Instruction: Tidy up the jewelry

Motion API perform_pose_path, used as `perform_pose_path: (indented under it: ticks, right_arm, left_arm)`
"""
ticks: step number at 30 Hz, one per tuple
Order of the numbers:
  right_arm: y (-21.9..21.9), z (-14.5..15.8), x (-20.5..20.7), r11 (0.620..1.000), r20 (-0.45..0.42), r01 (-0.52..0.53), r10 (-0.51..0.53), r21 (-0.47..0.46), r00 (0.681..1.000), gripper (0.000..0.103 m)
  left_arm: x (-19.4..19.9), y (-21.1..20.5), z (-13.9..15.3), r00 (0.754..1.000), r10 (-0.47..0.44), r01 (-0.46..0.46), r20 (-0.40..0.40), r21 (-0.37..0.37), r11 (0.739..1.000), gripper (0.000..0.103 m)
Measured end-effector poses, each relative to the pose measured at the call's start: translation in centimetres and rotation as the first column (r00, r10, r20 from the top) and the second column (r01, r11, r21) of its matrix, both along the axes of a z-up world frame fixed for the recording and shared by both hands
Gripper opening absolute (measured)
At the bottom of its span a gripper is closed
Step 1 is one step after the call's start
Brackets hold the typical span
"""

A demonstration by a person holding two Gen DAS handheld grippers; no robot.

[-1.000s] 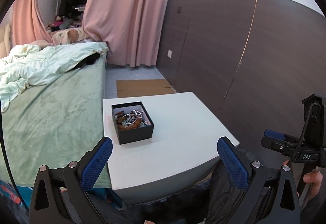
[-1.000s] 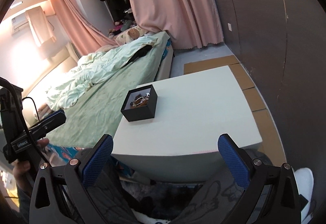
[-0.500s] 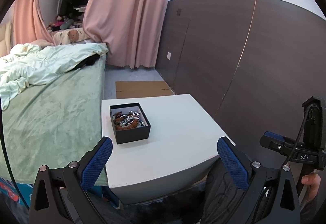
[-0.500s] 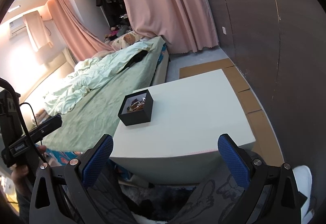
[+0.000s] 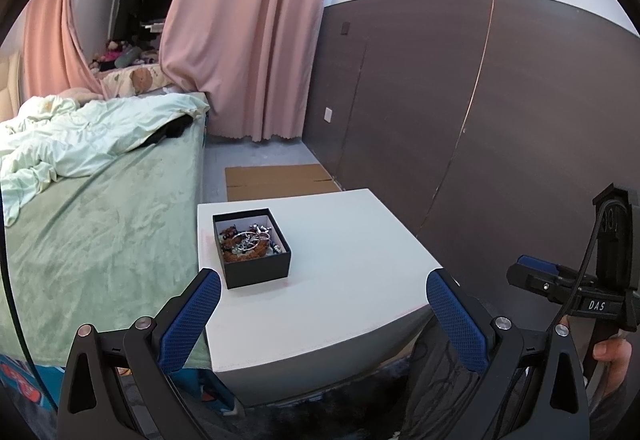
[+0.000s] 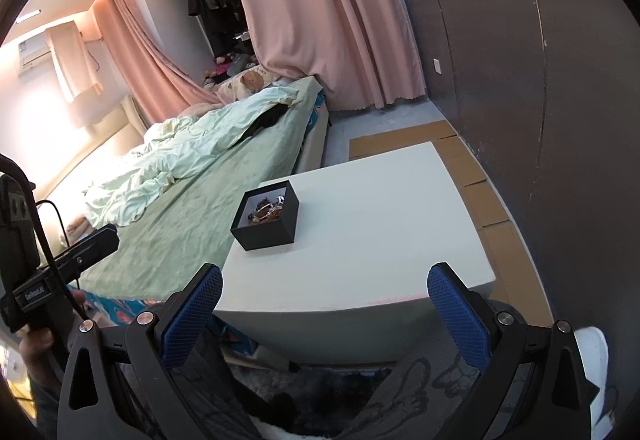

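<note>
A small black open box [image 5: 252, 246] [image 6: 267, 214] stands on the left part of a white table [image 5: 344, 272] [image 6: 368, 224]. Inside it lies a tangle of jewelry [image 5: 247, 240] [image 6: 269, 209], with silver and brown beaded pieces. My left gripper [image 5: 322, 306] is open and empty, held off the table's near edge, well short of the box. My right gripper [image 6: 325, 300] is open and empty too, hovering before the near edge. In the left wrist view the right gripper [image 5: 568, 290] shows at the right, in a hand.
A bed [image 5: 100, 208] with a green cover and a rumpled quilt runs along the table's left side. A dark panelled wall [image 5: 460, 100] stands to the right. Flat cardboard [image 5: 276, 180] lies on the floor behind the table. Pink curtains [image 5: 248, 40] hang at the back.
Both grippers have drawn back and up from the table, so the box looks smaller and farther away. Both stay open and empty.
</note>
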State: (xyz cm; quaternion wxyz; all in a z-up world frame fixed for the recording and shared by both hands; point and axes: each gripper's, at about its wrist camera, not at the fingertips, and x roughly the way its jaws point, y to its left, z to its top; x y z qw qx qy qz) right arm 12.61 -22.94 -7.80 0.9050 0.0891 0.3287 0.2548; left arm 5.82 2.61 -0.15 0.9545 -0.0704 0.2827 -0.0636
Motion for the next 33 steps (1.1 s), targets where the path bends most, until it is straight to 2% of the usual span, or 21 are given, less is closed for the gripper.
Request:
perform_pose_path:
  ticks: [16,33]
  right_arm:
    - [-1.5,-0.4,0.9,1.0,-0.007,0.015,-0.015,0.018,1.0,0.103]
    - [-1.8,-0.8,0.7,1.0,-0.015,0.018,-0.018,0.015,1.0,0.103]
  left_arm:
    - [0.3,-1.8,0.8,1.0,-0.012,0.011,0.017,0.032,0.999,0.103]
    - [0.7,-0.7,0.4,0.999,0.054,-0.054,0.003,0.028,0.998,0.103]
